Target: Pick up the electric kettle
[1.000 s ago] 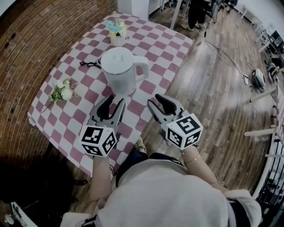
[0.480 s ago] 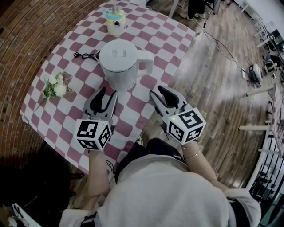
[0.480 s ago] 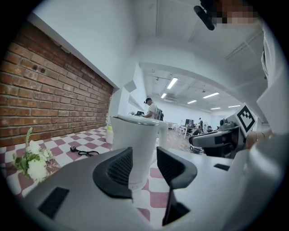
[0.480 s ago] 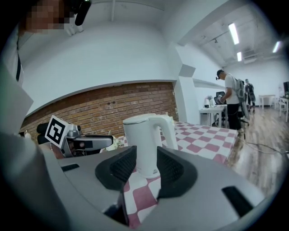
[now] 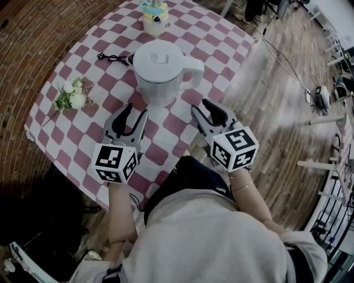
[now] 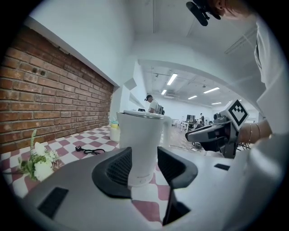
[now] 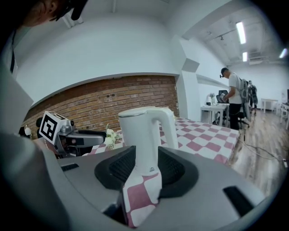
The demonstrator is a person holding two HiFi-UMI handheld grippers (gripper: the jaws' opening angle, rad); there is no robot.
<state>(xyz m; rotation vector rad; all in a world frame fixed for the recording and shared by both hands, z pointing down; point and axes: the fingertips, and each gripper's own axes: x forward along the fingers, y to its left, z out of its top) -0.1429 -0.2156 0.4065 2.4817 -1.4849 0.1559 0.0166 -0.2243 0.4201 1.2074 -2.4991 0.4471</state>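
Note:
A white electric kettle [image 5: 160, 74] stands upright on the red-and-white checked tablecloth [image 5: 102, 74], lid shut, handle toward the right. My left gripper [image 5: 135, 113] hovers just in front of its base, a little left, jaws opening with nothing between them. My right gripper [image 5: 206, 109] hangs at the table's near right edge, jaws also opening, empty. In the left gripper view the kettle [image 6: 142, 144] shows beyond the gap of the left gripper [image 6: 144, 158]. The right gripper view frames the kettle [image 7: 144, 135] past the right gripper [image 7: 146, 158]. Neither touches it.
A small bunch of white flowers [image 5: 72, 97] lies left of the kettle. A black cable [image 5: 113, 57] sits behind it, and a yellow pot [image 5: 155, 14] stands at the far end. A brick wall runs on the left, wooden floor on the right. A person [image 7: 235, 97] stands far off.
Both grippers have moved forward and a little lower, closer to the kettle. The kettle has stayed in place on the cloth.

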